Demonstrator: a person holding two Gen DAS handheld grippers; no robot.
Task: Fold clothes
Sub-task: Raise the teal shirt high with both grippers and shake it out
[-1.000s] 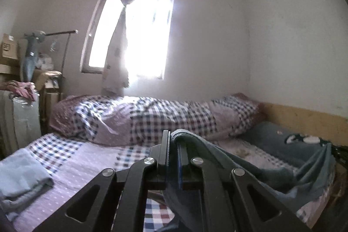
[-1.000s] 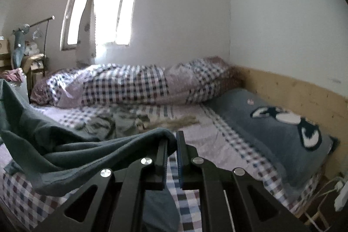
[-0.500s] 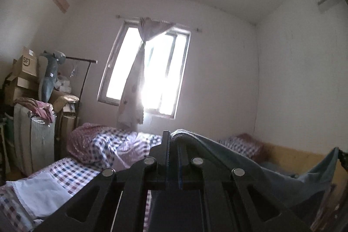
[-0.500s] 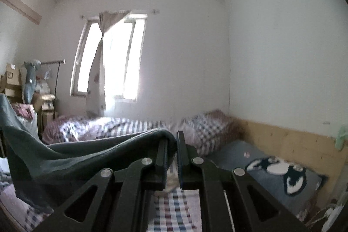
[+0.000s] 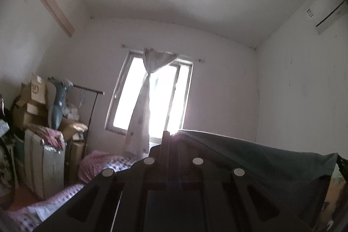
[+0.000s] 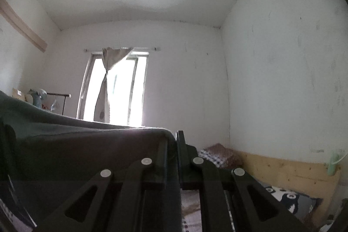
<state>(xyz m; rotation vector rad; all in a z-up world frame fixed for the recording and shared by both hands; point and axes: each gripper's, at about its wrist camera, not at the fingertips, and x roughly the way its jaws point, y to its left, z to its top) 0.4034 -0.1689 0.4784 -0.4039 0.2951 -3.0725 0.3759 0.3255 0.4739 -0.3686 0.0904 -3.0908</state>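
Legible writing: little. A brown cardboard box (image 5: 35, 88) stacked at the left wall is carrying a round printed mark, possibly two letters, too blurred to read. The white wall-mounted air conditioner (image 5: 324, 12) is showing a small label; its text is not resolving either.

The dark teal-grey soft knit garment (image 5: 261, 158) is hanging in the air, stretched between the two tools above the bed. In the left wrist view it is draping from the fingertips out to the right, its top edge running nearly straight to a pinched far corner at the frame's right edge. In the right wrist view the same cloth (image 6: 76, 136) is spreading leftward, top edge taut, with a seam line running just below the edge. The fabric is looking matte and plain, with no print visible.

The left gripper (image 5: 170, 138) is sitting with its fingers together, clamped on the garment's edge. The right gripper (image 6: 174, 138) is doing likewise, fingers pressed on the cloth.

Below, the pink-and-purple checked bed cover (image 5: 102, 164) and a grey pillow with a black-and-white cartoon figure (image 6: 291, 201) are lying on the bed. The bright window with a knotted pale curtain (image 5: 150, 99) is glaring behind.
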